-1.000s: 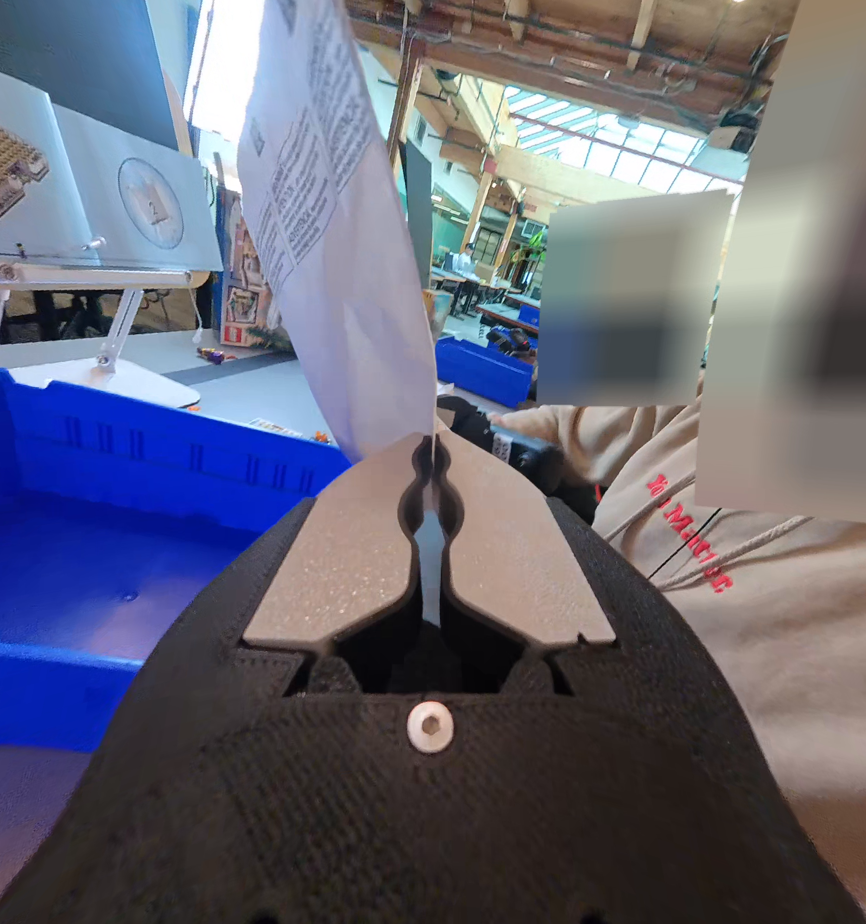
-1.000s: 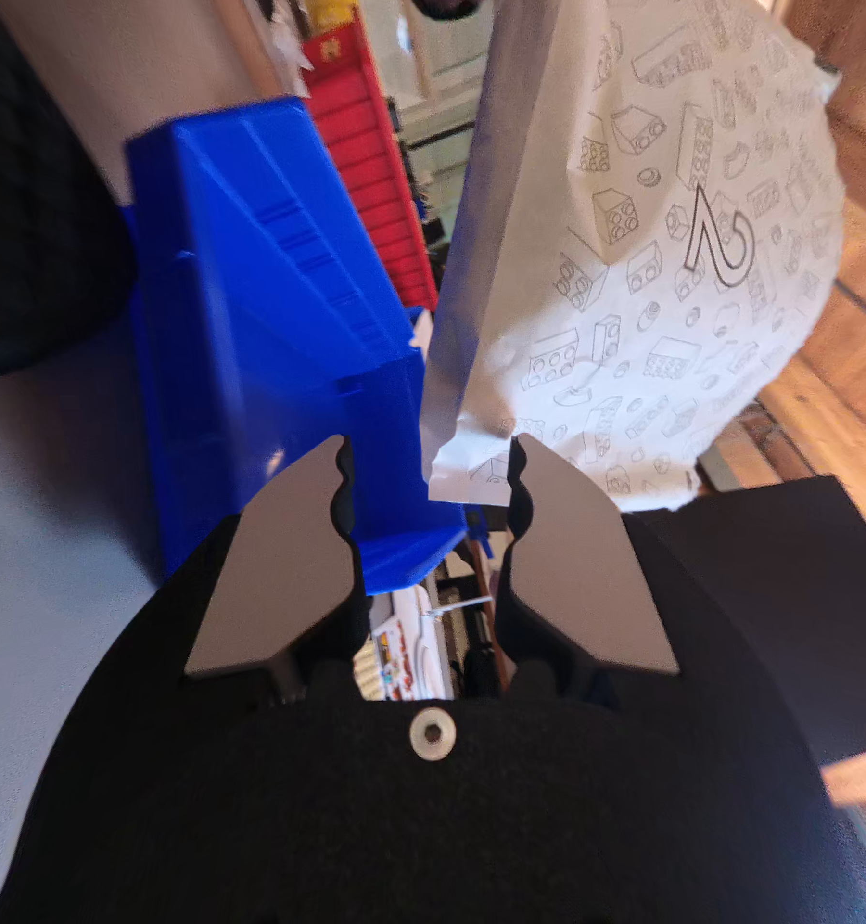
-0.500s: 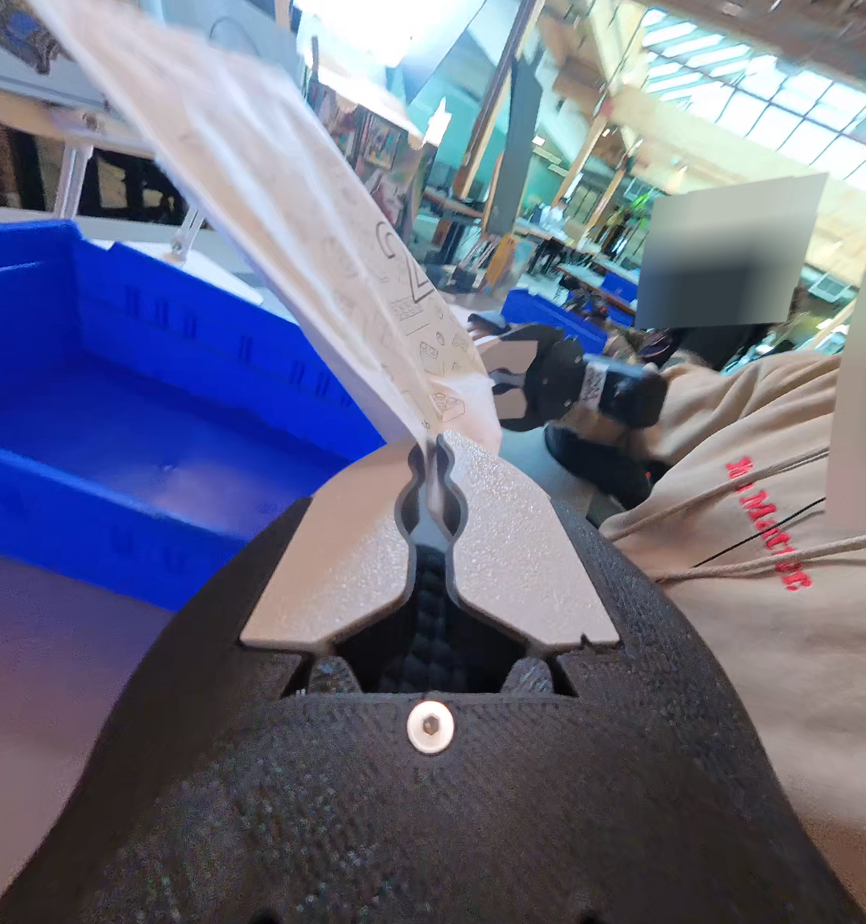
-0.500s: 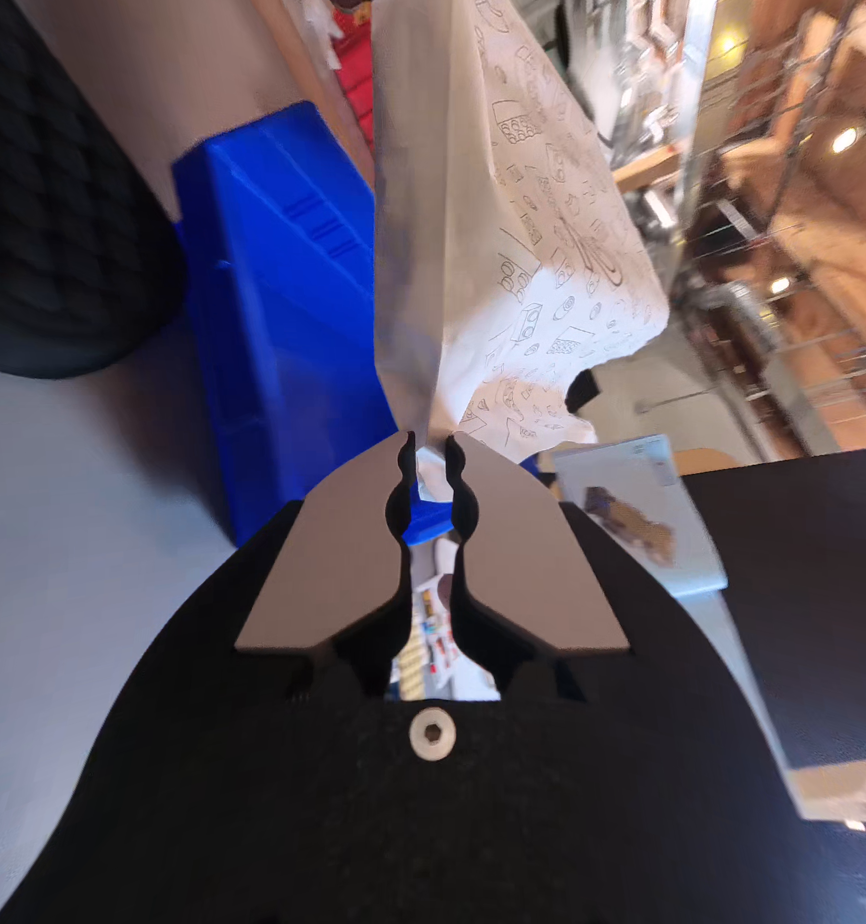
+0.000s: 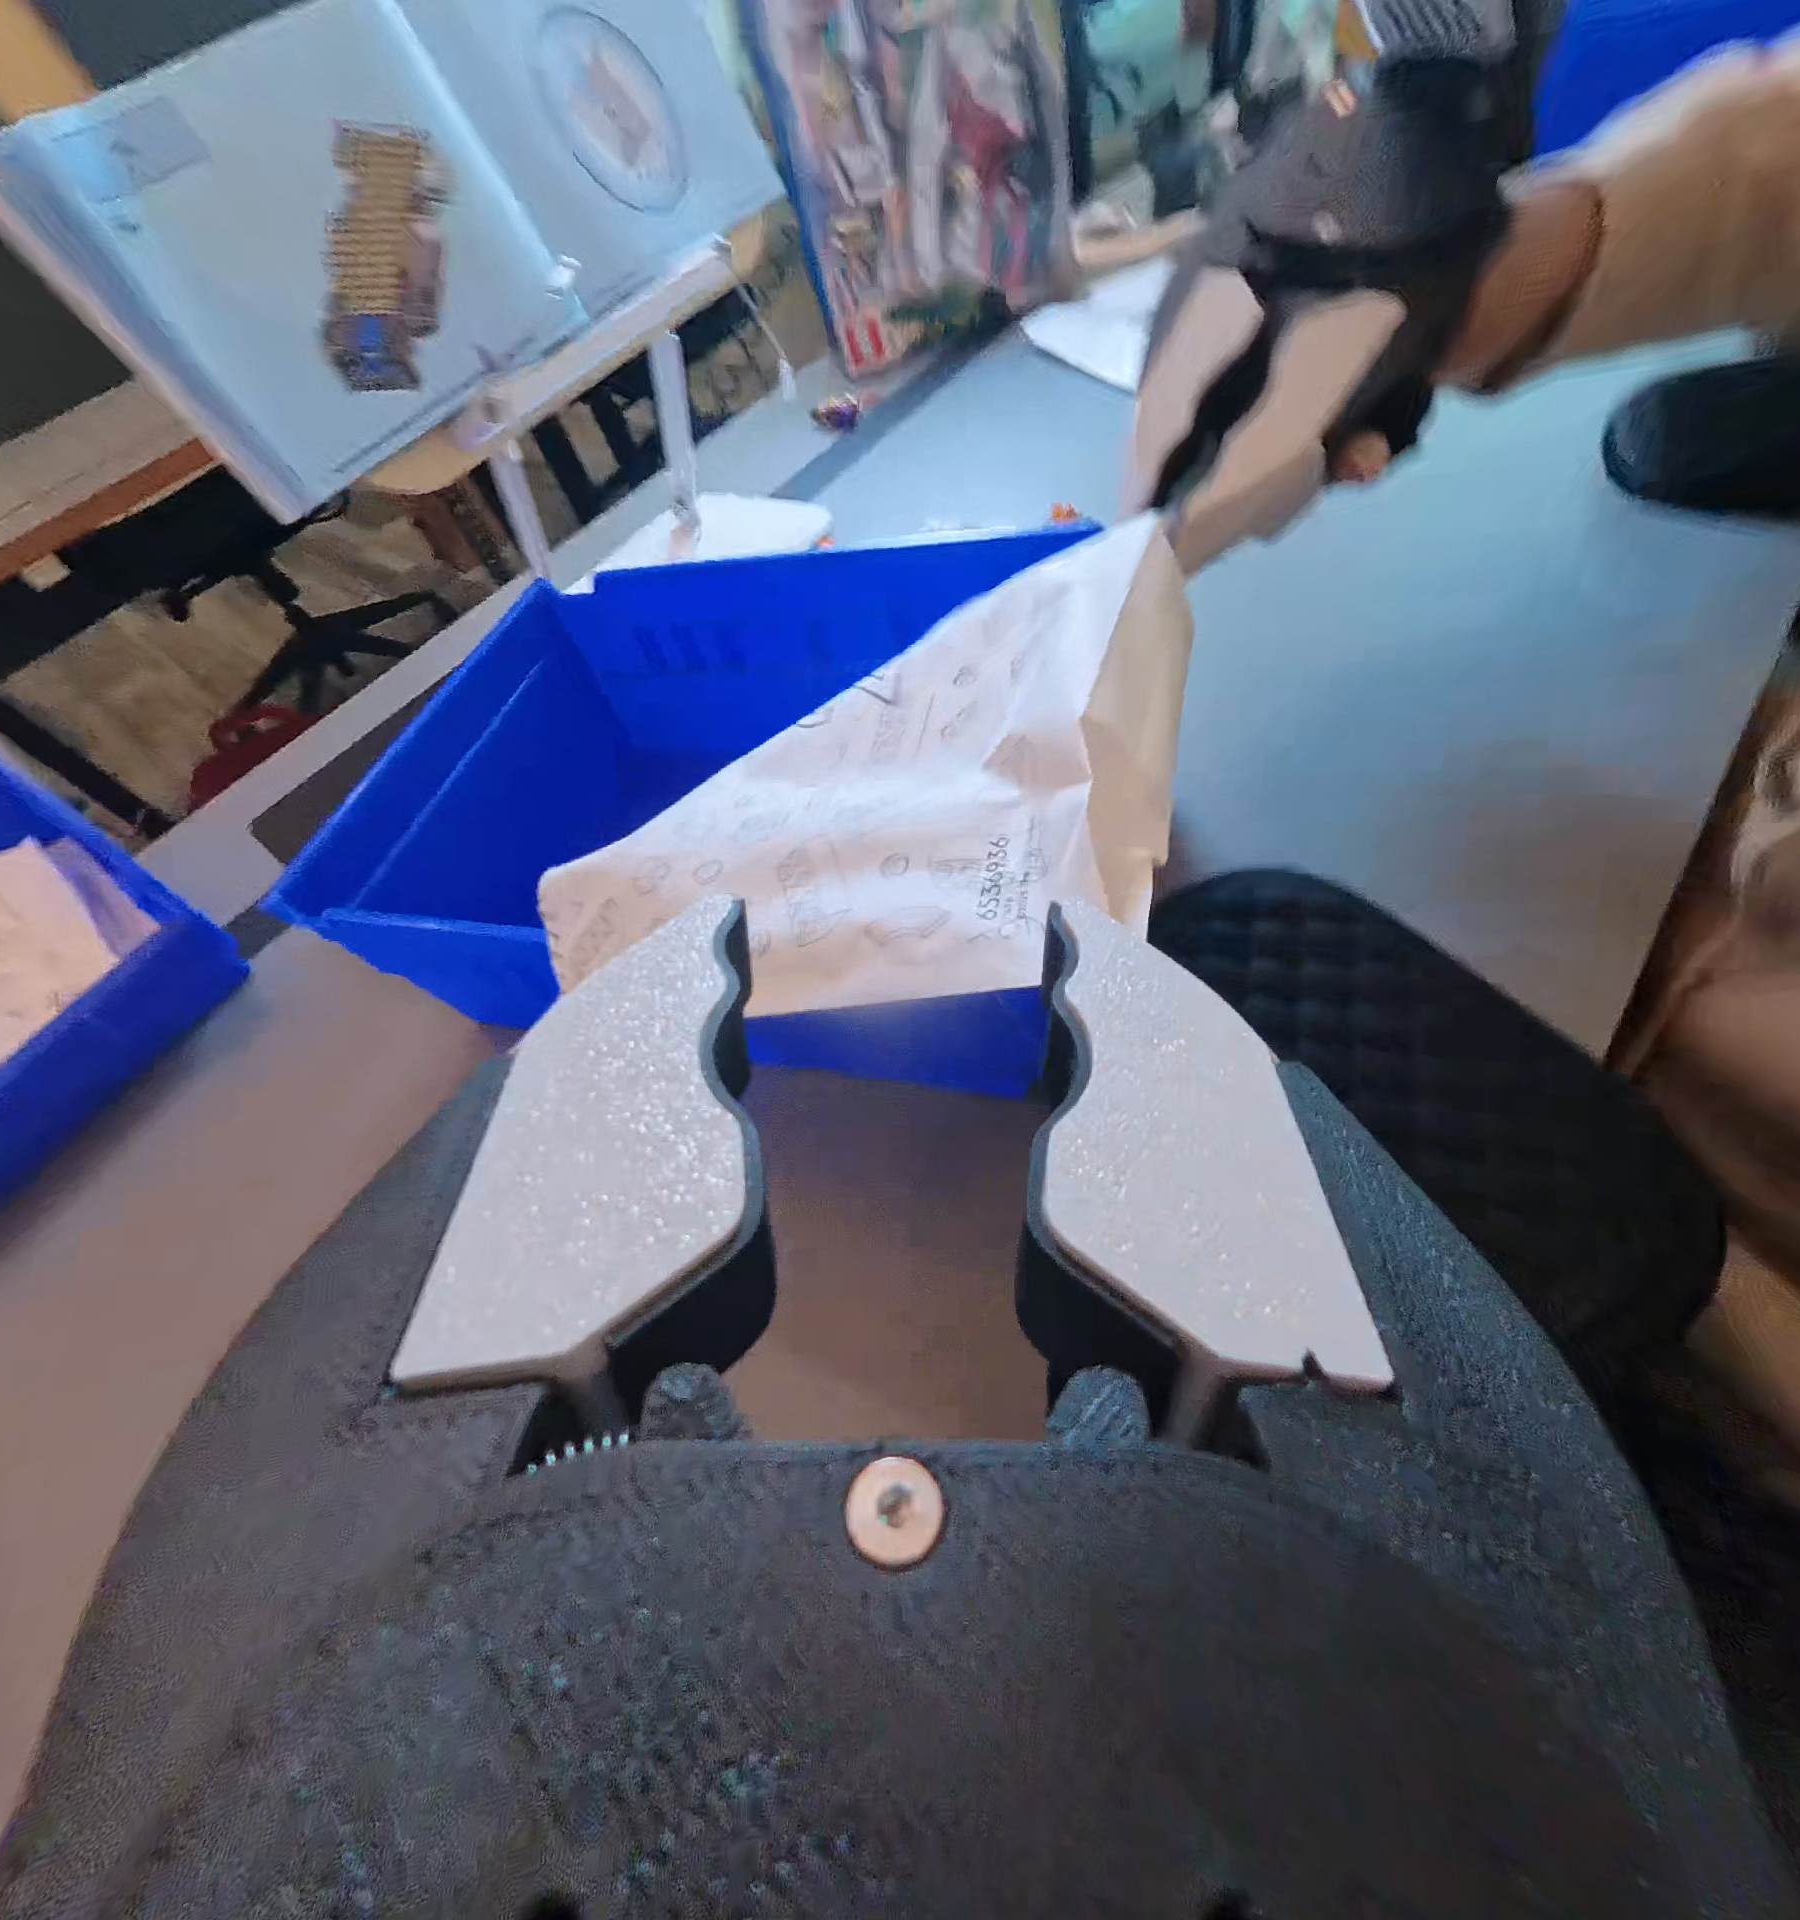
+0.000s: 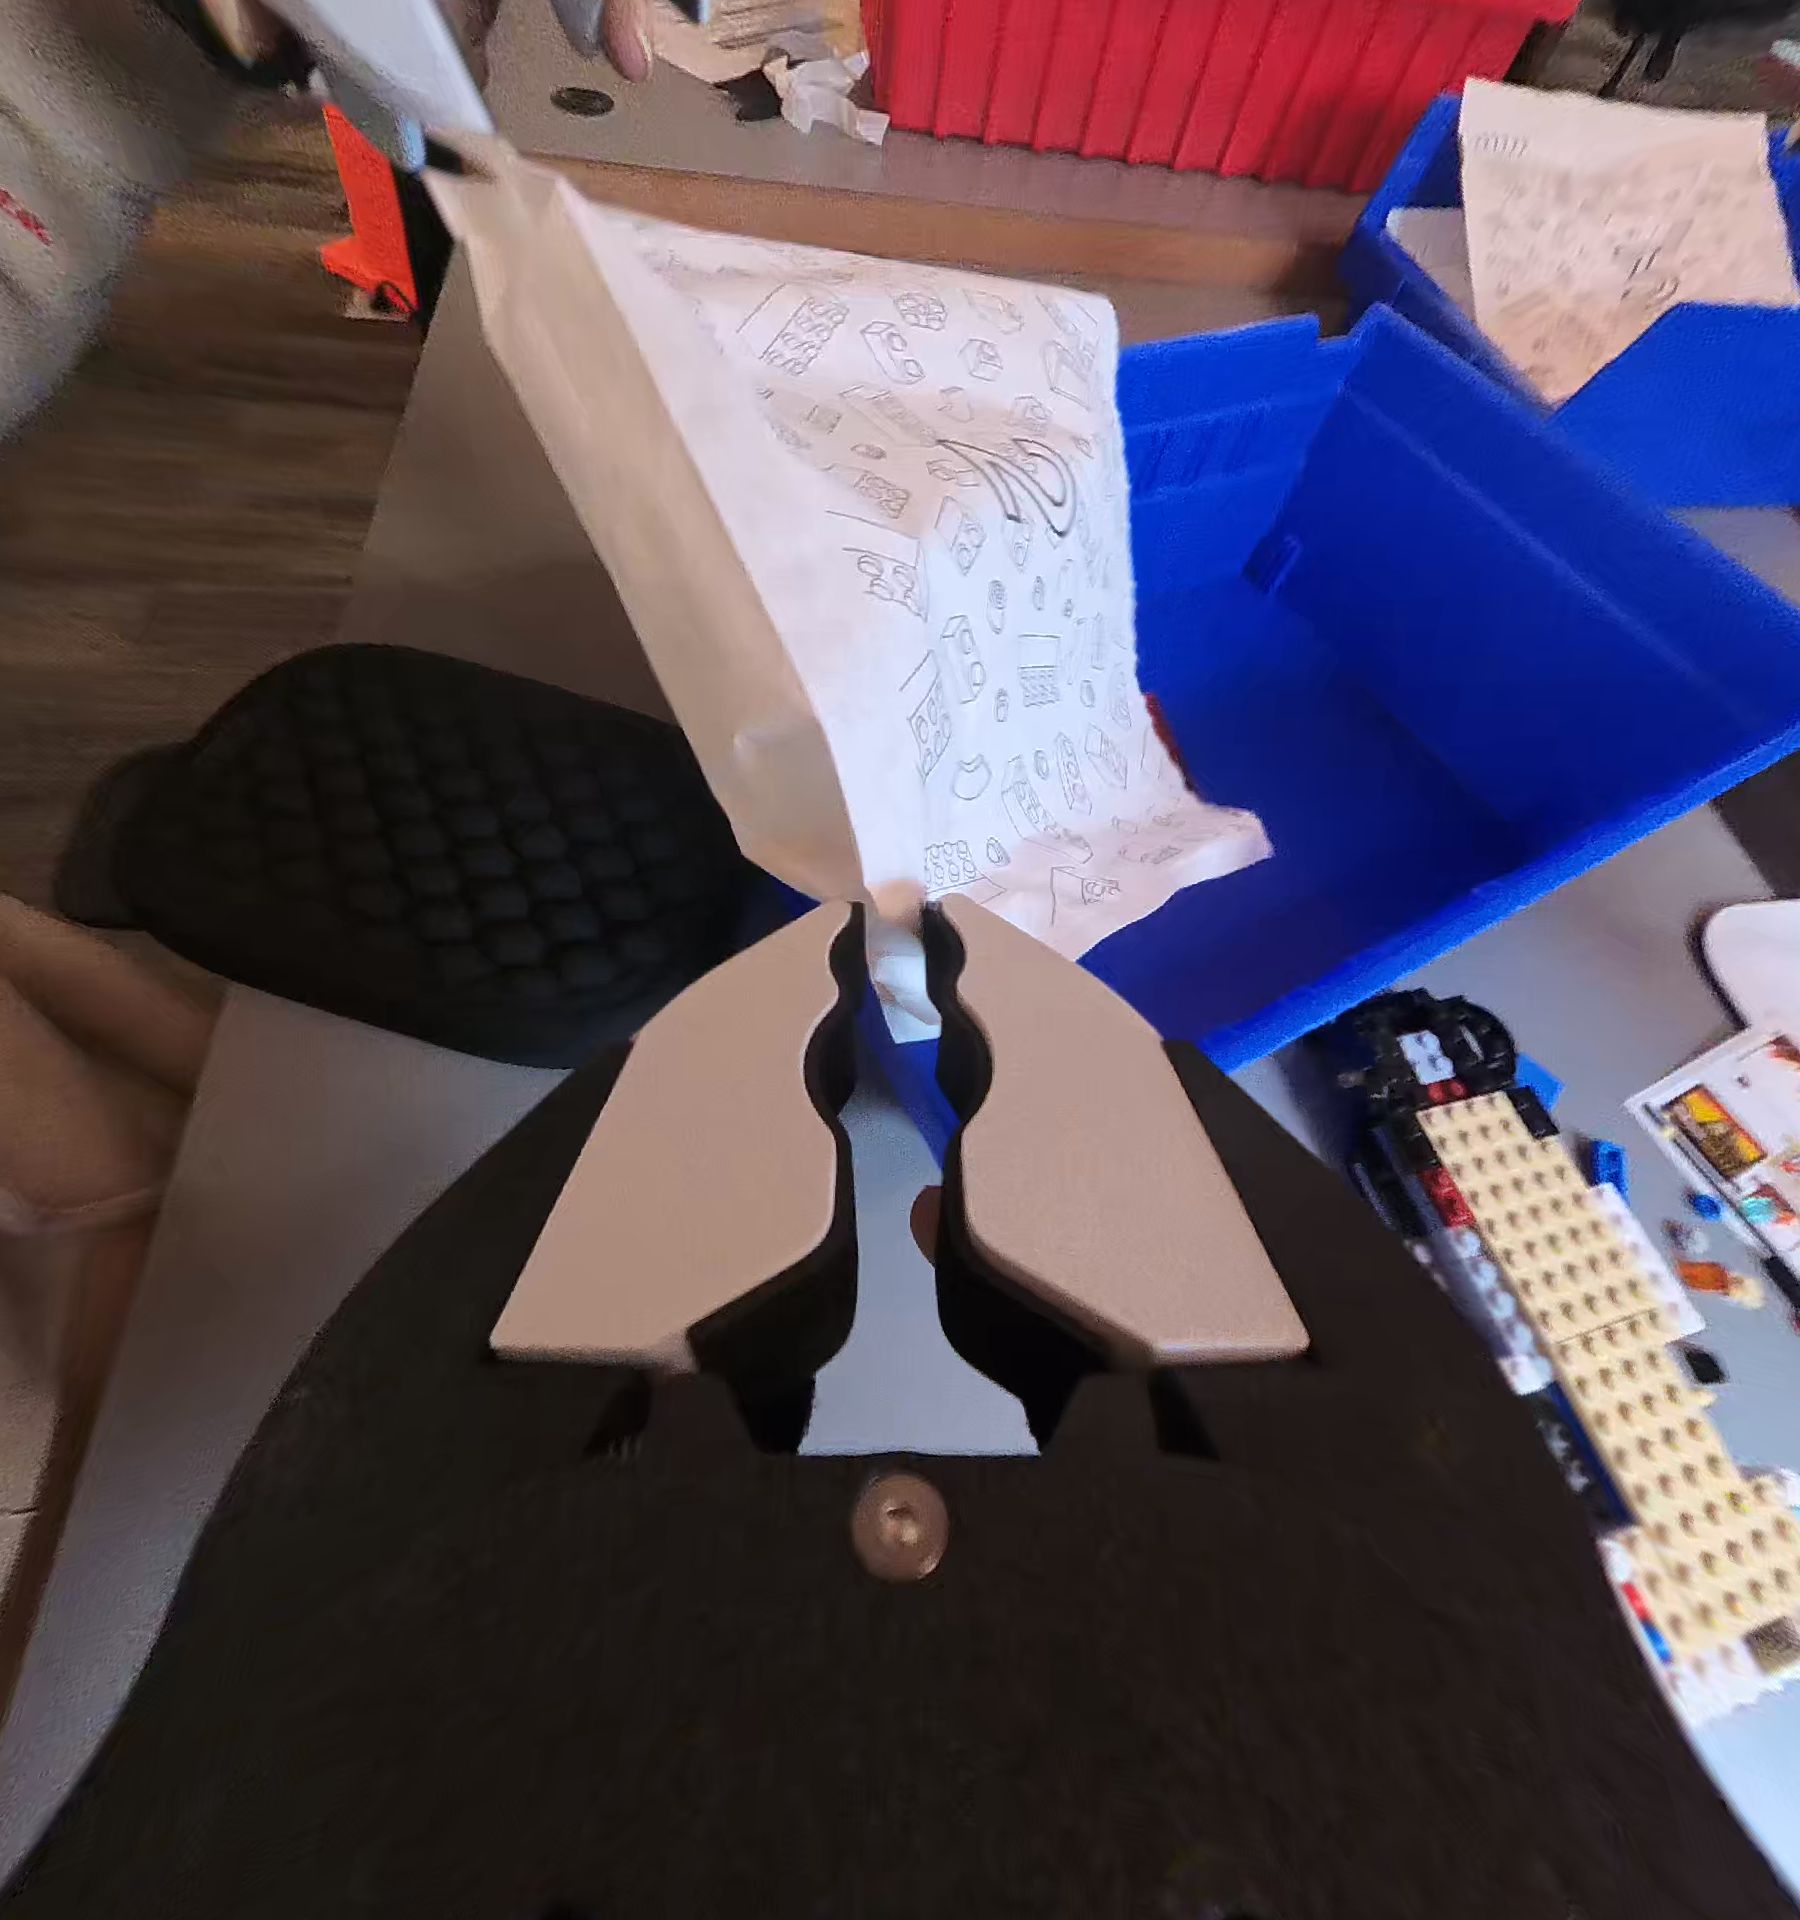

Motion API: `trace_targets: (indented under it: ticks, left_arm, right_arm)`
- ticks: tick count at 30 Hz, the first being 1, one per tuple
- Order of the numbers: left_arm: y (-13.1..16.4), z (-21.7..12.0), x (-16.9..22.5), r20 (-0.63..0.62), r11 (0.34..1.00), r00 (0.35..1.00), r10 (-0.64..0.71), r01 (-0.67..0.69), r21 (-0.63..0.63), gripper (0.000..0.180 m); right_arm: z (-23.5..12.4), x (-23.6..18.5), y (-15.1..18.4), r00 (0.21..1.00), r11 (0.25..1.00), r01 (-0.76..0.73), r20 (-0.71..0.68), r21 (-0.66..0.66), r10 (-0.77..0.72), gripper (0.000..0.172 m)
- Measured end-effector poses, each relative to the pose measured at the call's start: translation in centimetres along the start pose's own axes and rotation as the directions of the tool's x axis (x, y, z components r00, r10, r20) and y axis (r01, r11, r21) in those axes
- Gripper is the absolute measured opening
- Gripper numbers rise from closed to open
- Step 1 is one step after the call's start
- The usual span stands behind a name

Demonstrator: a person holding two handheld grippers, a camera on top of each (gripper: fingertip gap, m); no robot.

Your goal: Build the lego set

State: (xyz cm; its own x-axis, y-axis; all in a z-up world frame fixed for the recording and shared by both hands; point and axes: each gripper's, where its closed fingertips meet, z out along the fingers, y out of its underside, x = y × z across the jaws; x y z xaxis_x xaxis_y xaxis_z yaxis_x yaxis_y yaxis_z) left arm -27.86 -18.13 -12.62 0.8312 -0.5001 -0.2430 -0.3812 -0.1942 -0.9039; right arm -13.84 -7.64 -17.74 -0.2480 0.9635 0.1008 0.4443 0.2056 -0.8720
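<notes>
White paper bag (image 6: pixel 875 540) stretches from our clamped right tool (image 6: pixel 891 920) over the blue bin (image 5: pixel 522 790), ahead of our open, empty left tool (image 5: pixel 891 935).

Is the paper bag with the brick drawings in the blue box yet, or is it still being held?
Partly. The white paper bag already hangs over the blue bin, its lower end inside. The left gripper is open and holds nothing. The right gripper pinches one corner of the bag between its fingers. Left: that corner is not yet let go, and the bag does not yet lie in the bin.
</notes>
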Motion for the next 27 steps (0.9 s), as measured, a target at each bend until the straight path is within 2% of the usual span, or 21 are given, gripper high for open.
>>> trace_targets:
  ticks: [4, 6, 9, 11, 14, 16, 22, 24, 25, 26, 27]
  left_arm:
    - [0.2, 0.5, 2.0, -0.070, 0.970, 0.974, 0.217, -0.223, -0.096, 0.057]
    - [-0.3, -0.1, 2.7, -0.108, 0.964, 0.964, 0.244, -0.253, -0.086, 0.058]
    - [-1.2, -1.9, 1.6, -0.048, 0.972, 0.972, 0.228, -0.230, -0.039, 0.055]
    - [-0.8, -2.4, 1.2, -0.034, 0.978, 0.978, 0.208, -0.208, -0.024, 0.055]
    - [-0.1, -1.3, 0.2, 0.062, 0.957, 0.957, 0.284, -0.279, -0.084, 0.055]
    - [-1.1, -0.4, -0.6, 0.083, 0.944, 0.941, 0.327, -0.321, -0.078, 0.055]
    - [-4.0, 3.9, -4.0, 0.001, 0.891, 0.896, 0.445, -0.442, -0.099, 0.062]
    - [-4.3, 5.7, -3.4, -0.122, 0.891, 0.891, 0.437, -0.448, -0.079, 0.051]
    - [-4.5, 6.5, -3.5, -0.131, 0.879, 0.878, 0.460, -0.471, -0.069, 0.036]
    - [-4.7, 7.0, -3.6, -0.146, 0.869, 0.865, 0.480, -0.492, -0.059, 0.013]
    - [-4.8, 7.3, -3.5, -0.177, 0.870, 0.861, 0.477, -0.491, -0.038, 0.000]
  right_arm:
    - [-0.3, 0.4, 0.0, 0.992, 0.993, -0.122, 0.030, -0.010, 0.122, 0.010]
    - [-0.7, 0.6, -0.2, 0.985, 0.986, -0.165, 0.041, 0.001, 0.165, 0.010]
    - [-1.1, 0.7, -0.3, 0.966, 0.967, -0.253, 0.063, 0.015, 0.252, 0.009]
    - [-1.2, 0.8, -0.3, 0.952, 0.954, -0.299, 0.076, 0.026, 0.296, 0.009]
    - [-1.2, 0.8, -0.4, 0.942, 0.944, -0.329, 0.081, 0.032, 0.326, 0.009]
    - [-1.1, 0.8, -0.7, 0.927, 0.930, -0.367, 0.095, 0.032, 0.362, 0.009]
    - [-1.4, 1.0, -1.4, 0.930, 0.931, -0.364, 0.073, 0.030, 0.361, 0.009]
    - [-1.5, 1.0, -1.5, 0.932, 0.933, -0.359, 0.067, 0.031, 0.357, 0.009]
    - [-1.6, 1.0, -1.6, 0.933, 0.933, -0.357, 0.067, 0.032, 0.355, 0.009]
    - [-1.8, 1.1, -1.8, 0.936, 0.936, -0.348, 0.062, 0.042, 0.346, 0.009]
    - [-2.0, 1.2, -2.1, 0.946, 0.944, -0.323, 0.060, 0.065, 0.319, 0.009]
